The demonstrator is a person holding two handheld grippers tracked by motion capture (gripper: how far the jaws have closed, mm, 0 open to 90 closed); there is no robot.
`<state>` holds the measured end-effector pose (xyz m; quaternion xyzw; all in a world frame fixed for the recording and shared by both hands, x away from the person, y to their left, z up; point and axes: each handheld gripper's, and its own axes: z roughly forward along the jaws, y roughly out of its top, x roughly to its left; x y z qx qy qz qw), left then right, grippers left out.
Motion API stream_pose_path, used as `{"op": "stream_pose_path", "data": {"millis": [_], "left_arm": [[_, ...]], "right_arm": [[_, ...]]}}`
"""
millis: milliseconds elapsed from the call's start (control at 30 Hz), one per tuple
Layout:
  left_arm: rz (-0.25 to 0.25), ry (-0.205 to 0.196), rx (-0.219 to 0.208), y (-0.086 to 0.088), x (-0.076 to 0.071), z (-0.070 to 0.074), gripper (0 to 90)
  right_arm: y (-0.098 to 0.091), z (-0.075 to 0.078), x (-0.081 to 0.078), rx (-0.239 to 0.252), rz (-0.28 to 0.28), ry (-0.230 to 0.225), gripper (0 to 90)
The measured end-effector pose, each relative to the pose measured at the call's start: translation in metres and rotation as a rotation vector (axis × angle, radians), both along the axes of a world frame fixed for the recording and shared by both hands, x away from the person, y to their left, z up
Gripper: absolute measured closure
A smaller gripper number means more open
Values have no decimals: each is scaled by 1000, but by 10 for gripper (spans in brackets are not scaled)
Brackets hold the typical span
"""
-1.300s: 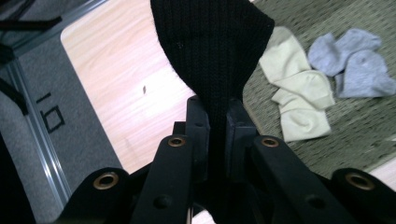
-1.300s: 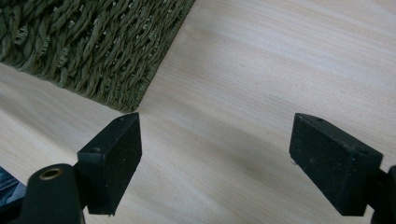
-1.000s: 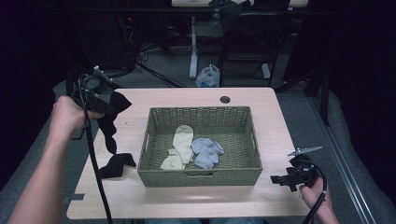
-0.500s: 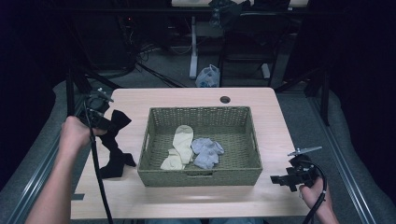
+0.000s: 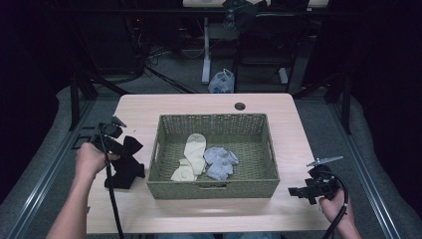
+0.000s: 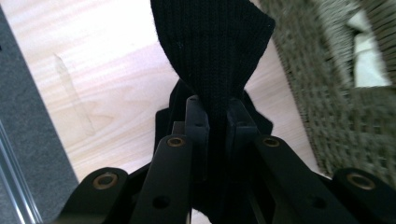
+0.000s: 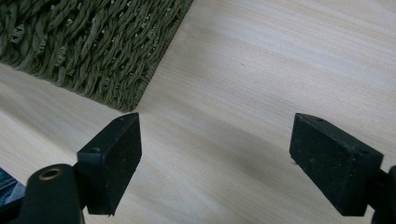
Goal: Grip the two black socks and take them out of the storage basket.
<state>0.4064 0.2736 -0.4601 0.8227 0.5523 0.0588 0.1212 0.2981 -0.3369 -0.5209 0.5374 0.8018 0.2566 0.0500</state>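
Observation:
A black knitted sock [image 5: 125, 162] [image 6: 212, 51] lies bunched on the table left of the basket, pinched by my left gripper [image 5: 121, 144] [image 6: 215, 116], which is shut on its cloth low over the tabletop. The green woven basket [image 5: 214, 188] holds a cream sock [image 5: 191, 155] and a pale blue sock [image 5: 219, 162]. My right gripper [image 5: 297, 191] [image 7: 217, 163] hovers open above bare wood near the basket's front right corner [image 7: 93, 51], nothing between its pads.
The wooden table [image 5: 278, 107] has a round cable hole [image 5: 240, 106] at the back. Grey floor, black stands and a plastic bag [image 5: 222, 82] lie beyond the far edge. Metal rails run along both sides.
My left gripper has come down with the black sock from well above the table's left edge to just over the tabletop, and the sock has bunched up beneath it. The right gripper has stayed put.

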Motion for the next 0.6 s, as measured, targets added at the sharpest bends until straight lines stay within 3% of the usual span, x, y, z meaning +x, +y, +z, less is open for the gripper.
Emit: {"op": "stream_pose_path", "data": {"millis": [367,467,567,600], "left_arm": [[52,52,-15,7,-5,-42,811],[82,67,-39,12,-5,-56,796],[97,61,-54,14,-5,-61,773],[111,59,-82,17,-5,-63,743]], "right_arm": [[0,0,0,-4,-2,3,166],[0,0,0,-1,-1,1,166],[1,0,0,-2,-4,1,166],[0,0,0,-3,-1,2,165]]}}
